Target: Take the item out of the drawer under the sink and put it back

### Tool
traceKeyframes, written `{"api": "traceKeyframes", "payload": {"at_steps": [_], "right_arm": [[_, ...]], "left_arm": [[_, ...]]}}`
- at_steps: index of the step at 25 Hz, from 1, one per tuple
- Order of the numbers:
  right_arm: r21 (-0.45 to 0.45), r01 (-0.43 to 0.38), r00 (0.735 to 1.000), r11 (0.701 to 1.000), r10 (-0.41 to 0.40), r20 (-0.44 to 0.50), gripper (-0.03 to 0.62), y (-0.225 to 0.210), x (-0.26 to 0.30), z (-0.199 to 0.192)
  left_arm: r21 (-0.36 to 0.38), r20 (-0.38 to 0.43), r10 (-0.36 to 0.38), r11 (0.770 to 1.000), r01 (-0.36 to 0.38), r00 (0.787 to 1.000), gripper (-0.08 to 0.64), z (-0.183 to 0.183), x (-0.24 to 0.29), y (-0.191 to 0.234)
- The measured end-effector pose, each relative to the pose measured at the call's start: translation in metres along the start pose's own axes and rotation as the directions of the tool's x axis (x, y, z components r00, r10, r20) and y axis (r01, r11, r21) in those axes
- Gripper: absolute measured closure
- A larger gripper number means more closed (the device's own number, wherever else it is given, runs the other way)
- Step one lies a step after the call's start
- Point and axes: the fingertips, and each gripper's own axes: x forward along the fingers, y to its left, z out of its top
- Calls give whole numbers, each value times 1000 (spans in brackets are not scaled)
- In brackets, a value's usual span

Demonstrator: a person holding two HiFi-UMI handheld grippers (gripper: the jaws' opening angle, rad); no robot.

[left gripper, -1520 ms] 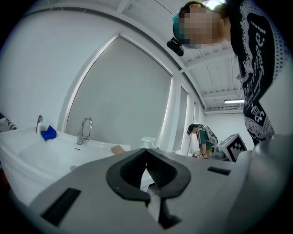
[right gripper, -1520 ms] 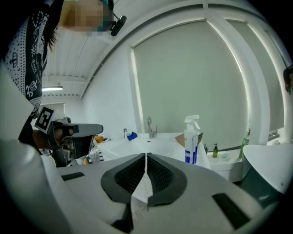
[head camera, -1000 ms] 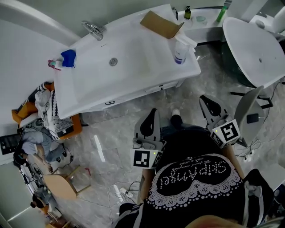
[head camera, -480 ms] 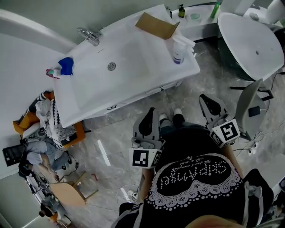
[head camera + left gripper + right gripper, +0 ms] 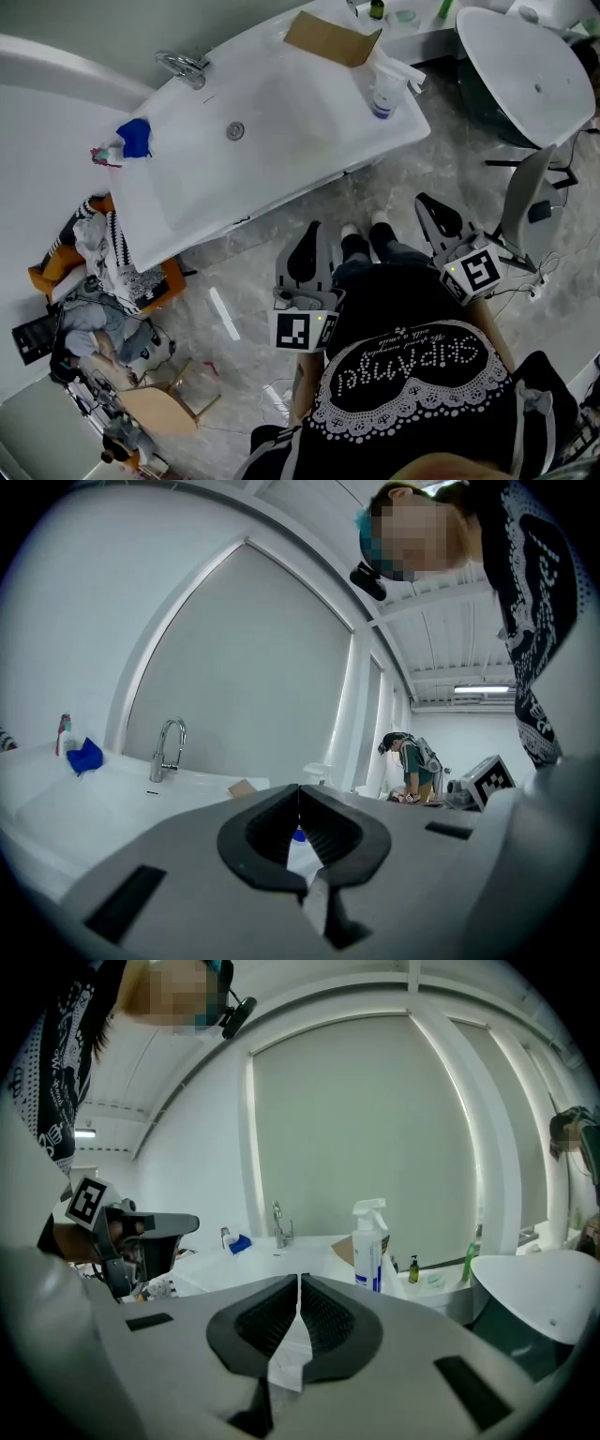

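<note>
The white sink vanity (image 5: 281, 122) fills the top of the head view, and its drawer front (image 5: 281, 199) below the basin is closed. No item from the drawer shows. My left gripper (image 5: 308, 232) hangs in front of the person's body, pointing at the vanity from a short way off, jaws shut and empty (image 5: 298, 794). My right gripper (image 5: 427, 202) is held level with it to the right, also shut on nothing (image 5: 299, 1283). On the counter stand a spray bottle (image 5: 384, 86) (image 5: 369, 1246), a cardboard box (image 5: 333, 37) and a blue cloth (image 5: 134, 137).
A faucet (image 5: 180, 66) stands at the basin's back. A large white tub (image 5: 530, 70) and a chair (image 5: 525, 206) are on the right. On the left are an orange basket of clothes (image 5: 103, 253) and a wooden stool (image 5: 155, 408). Another person (image 5: 412, 766) stands far off.
The head view has drifted, so the vanity sits slightly higher and the person's feet show more. Both grippers stay shut, in much the same place before the body.
</note>
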Motion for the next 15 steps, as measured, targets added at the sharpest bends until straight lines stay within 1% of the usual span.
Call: {"api": "traceKeyframes", "payload": {"at_steps": [5,9,12,14,15], "right_arm": [[-14,-7,999,1000,6,-38,571,13,15,-15],[-3,-8,998,1000,7,-64,571,26,31,-35],[-24,-6,996,1000,4,-89,569,31,49,-54],[-25,-2,994,1000,-1,-110,569,36,54,-66],[-25,-4,993,1000,1,-116,569,40,56,-72]], "left_arm": [[-19,-19,-11,1000,11,1000,554,-4,-3,10],[-9,-67,-8,1000,7,998,555,-12,-8,18],[-49,-85,-3,999,-2,996,554,-21,-9,24],[-75,-108,-18,997,10,994,554,-29,-13,24],[-76,-125,-29,997,20,992,555,-33,-15,23]]}}
